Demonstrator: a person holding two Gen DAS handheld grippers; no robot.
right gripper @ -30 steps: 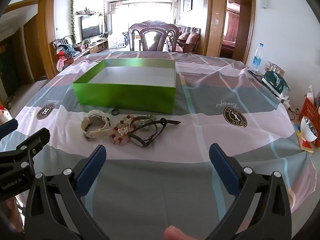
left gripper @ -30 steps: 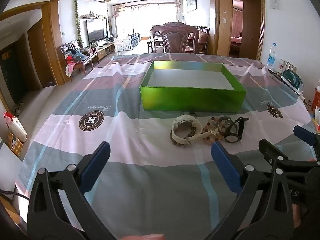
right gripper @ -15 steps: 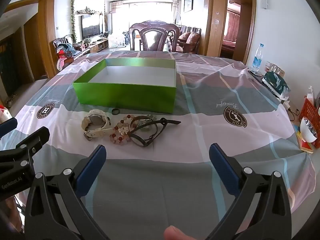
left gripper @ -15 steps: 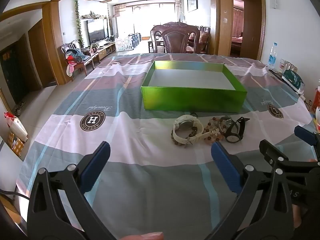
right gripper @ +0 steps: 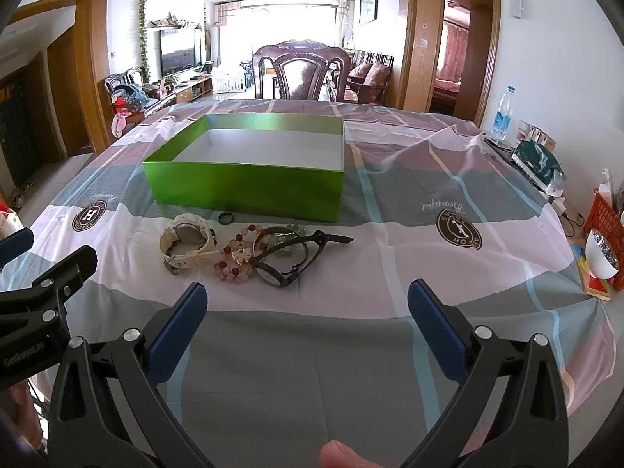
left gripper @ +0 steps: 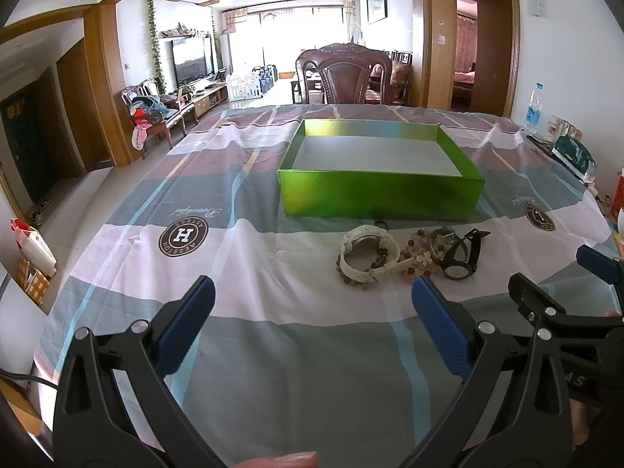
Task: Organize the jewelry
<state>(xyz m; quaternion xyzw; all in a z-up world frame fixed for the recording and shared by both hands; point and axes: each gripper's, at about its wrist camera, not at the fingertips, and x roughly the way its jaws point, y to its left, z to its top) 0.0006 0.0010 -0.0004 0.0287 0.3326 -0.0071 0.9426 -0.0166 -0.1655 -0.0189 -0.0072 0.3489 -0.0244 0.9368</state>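
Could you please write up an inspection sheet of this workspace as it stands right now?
Surface: table under a checked tablecloth, wrinkled.
Job's things: green box open, nothing seen inside; white watch, bead bracelet, black watch clustered before it; small dark ring by the box wall.
Clutter: water bottle, red basket, bowl at the right edge.
Grippers: left gripper and right gripper open, holding nothing.
Cables: dark cable at lower left.
Surroundings: wooden chair, television.
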